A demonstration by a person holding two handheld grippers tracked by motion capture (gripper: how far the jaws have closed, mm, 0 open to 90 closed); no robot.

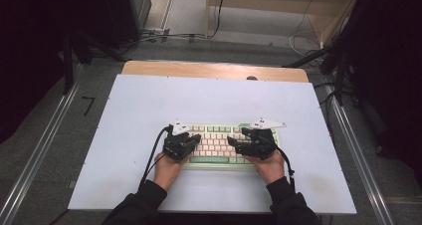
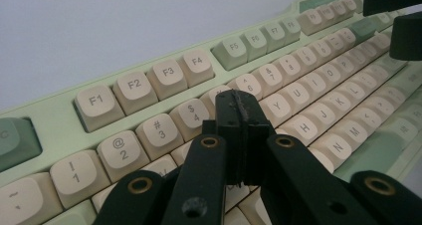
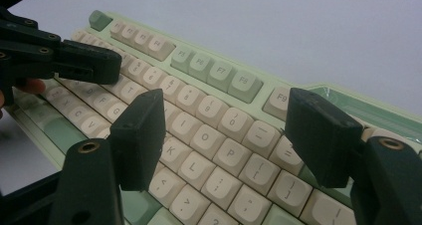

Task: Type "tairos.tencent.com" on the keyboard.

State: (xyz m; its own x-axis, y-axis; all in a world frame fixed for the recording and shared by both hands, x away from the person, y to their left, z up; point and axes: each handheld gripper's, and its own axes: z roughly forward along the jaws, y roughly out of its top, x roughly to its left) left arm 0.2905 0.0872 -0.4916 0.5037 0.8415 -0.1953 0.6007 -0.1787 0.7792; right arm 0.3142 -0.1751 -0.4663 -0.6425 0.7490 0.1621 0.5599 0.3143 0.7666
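Now, both hands are over the green-and-cream keyboard, which lies on the white tabletop toward its near edge. The left tongs are pressed together, nothing between them, their joined tip poised above the number row near the 5 key. The right tongs stand wide apart with nothing between them, straddling the O and P keys. By the look of it, this is the typing step: the closed left tip works as a single finger. The next move calls for a short straight dip onto one keycap without clipping its neighbours, while the right tongs would need to close first to press cleanly.
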